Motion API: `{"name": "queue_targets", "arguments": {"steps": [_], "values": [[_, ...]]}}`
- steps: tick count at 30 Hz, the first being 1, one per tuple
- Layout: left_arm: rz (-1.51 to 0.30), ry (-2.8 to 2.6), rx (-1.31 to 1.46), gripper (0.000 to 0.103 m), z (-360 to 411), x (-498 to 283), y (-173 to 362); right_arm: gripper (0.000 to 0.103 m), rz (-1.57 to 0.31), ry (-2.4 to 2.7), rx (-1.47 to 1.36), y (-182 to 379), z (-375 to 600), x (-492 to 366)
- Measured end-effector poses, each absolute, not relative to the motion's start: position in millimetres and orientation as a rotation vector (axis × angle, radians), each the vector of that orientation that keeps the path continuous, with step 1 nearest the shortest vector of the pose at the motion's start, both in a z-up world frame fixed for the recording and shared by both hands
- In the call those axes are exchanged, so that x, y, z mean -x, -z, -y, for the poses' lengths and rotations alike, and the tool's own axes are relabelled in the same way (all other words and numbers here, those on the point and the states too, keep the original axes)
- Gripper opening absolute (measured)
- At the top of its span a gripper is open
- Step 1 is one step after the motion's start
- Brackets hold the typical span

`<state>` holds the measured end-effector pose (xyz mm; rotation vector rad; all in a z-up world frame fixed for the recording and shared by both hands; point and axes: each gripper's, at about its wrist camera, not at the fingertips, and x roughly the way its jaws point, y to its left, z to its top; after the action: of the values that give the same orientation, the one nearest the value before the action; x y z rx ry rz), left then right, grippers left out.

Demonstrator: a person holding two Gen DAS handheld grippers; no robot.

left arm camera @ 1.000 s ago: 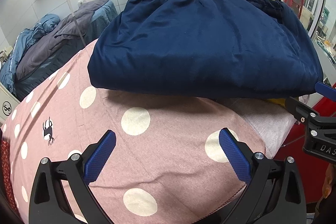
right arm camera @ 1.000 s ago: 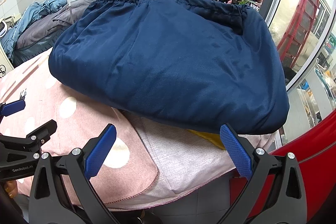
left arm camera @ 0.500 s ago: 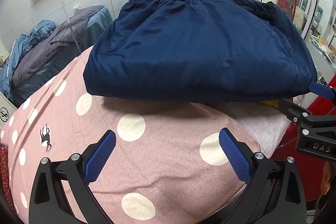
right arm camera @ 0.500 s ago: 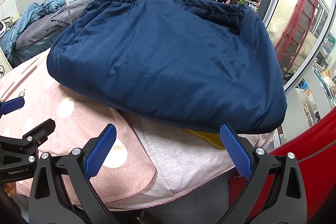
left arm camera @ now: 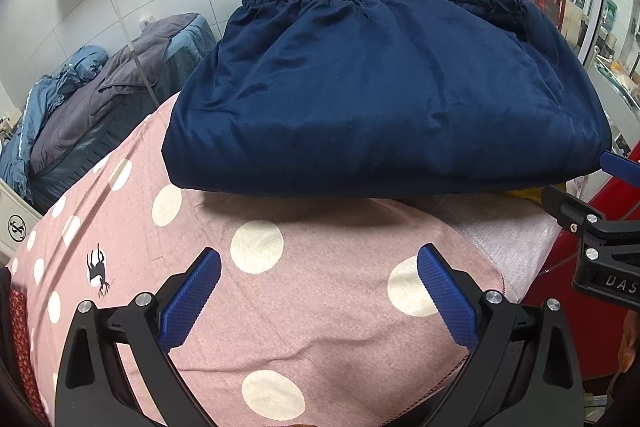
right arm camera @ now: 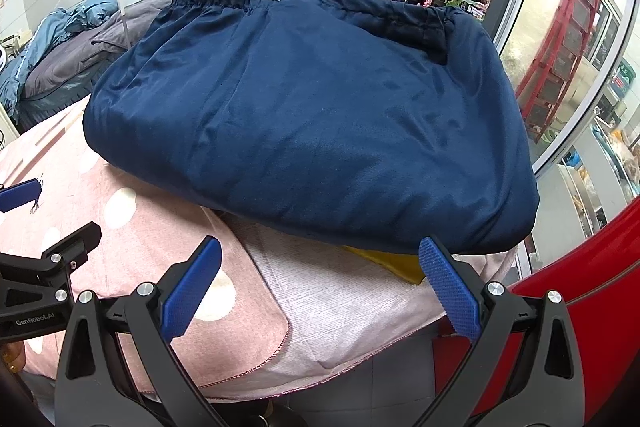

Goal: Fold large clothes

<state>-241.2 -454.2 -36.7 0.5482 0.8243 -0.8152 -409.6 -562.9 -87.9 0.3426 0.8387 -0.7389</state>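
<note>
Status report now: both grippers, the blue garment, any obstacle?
Left gripper open, empty. Right gripper open, empty. Blue garment lies folded on pink dotted cloth. Nothing in the way.

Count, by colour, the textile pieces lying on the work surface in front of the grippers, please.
Navy blue garment: 1
Pink polka-dot cloth: 1
Pale pink plain cloth: 1
Yellow piece, mostly hidden under the garment: 1
Total: 4
</note>
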Motion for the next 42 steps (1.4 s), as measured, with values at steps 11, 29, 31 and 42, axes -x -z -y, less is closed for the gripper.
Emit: {"name": "queue_targets", "arguments": {"steps": [11, 29, 31, 42], "values": [[-0.824, 0.804, -0.575, 0.097, 453.2, 242.4, 40.1, 0.098, -0.849, 0.727, -0.332, 88.9, 561.3, 403.6], [-0.827, 0.783, -0.587, 0.097, 449.0, 241.1, 40.7, 0.098, -0.858, 0.715, -0.327, 91.5, 560.1, 397.2], [-0.826, 0.784, -0.588, 0.097, 449.1, 241.6, 40.7, 0.097, -0.859, 0.714, -0.327, 91.8, 559.9, 396.9], [-0.830, 0.784, -0.587, 0.097, 450.2, 242.1, 41.6, 0.098, -0.860, 0.712, -0.328, 92.3, 559.3, 397.0]]}}
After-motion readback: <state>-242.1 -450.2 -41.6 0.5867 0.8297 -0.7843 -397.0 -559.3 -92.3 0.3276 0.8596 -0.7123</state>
